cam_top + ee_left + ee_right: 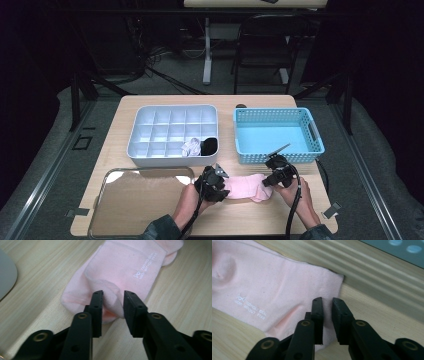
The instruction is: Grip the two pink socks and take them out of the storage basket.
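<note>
While on worktop (150, 102): pink sock (245, 187) lies flat
Left tool (113, 296): narrow, pinching a sock fold
Right tool (327, 302): narrow, seemingly gripping the sock's edge

Sock (245, 187) before basket (315, 150), organizer (142, 150) left, tray (100, 202) nearest, probably

A light wooden table (227, 220) carried four things. At its far left sat a grey compartment organiser (145, 131), at its far right a blue perforated basket (278, 116). A shiny metal tray (137, 202) lay at the near left. A pair of pink socks (245, 187) lay flat just beside the tray, near the front edge.
</note>
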{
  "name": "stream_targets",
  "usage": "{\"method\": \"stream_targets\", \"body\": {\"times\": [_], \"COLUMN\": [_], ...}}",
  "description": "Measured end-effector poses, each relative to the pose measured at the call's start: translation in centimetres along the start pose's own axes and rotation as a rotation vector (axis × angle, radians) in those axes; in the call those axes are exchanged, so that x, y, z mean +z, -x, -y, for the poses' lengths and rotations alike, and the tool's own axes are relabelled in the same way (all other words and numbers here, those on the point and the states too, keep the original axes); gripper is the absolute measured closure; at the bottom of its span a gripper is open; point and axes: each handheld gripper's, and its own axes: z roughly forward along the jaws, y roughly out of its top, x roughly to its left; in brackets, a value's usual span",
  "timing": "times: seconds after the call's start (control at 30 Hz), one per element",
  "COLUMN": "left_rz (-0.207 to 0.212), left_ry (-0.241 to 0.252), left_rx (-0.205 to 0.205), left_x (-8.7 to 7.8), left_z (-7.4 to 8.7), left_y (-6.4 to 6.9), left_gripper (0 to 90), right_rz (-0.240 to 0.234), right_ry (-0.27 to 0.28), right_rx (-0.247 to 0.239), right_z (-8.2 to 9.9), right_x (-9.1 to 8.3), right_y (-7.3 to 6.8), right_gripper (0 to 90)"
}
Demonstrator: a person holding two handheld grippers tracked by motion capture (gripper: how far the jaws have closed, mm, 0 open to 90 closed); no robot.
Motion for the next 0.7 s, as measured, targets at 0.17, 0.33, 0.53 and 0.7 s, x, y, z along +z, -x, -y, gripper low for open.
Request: {"method": "stream_targets", "body": {"times": [0.17, 0.33, 0.53, 0.7], "left_rz": [-0.003, -0.008, -0.003, -0.009], "left_ry": [0.016, 0.040, 0.089, 0.096], "left_rx": [0.010, 0.014, 0.003, -0.013], "left_x": [0.0, -0.4, -1.6, -2.3], "left_z": [0.1, 0.1, -0.2, -0.3], "left_y": [0.0, -0.1, -0.3, -1.2], "left_gripper": [85.6, 87.5, 87.8, 87.8], "right_rz": [0.003, 0.006, 0.014, 0.022], "right_ry": [0.004, 0.038, 0.085, 0.106], "right_rx": [-0.009, -0.009, -0.009, -0.026], "right_z": [0.0, 0.1, 0.3, 0.5], "right_x": [-0.4, -1.6, -2.9, -4.1], "right_y": [-0.1, -0.5, -1.1, -1.4], "right_gripper": [85.7, 86.3, 86.3, 86.3]}}
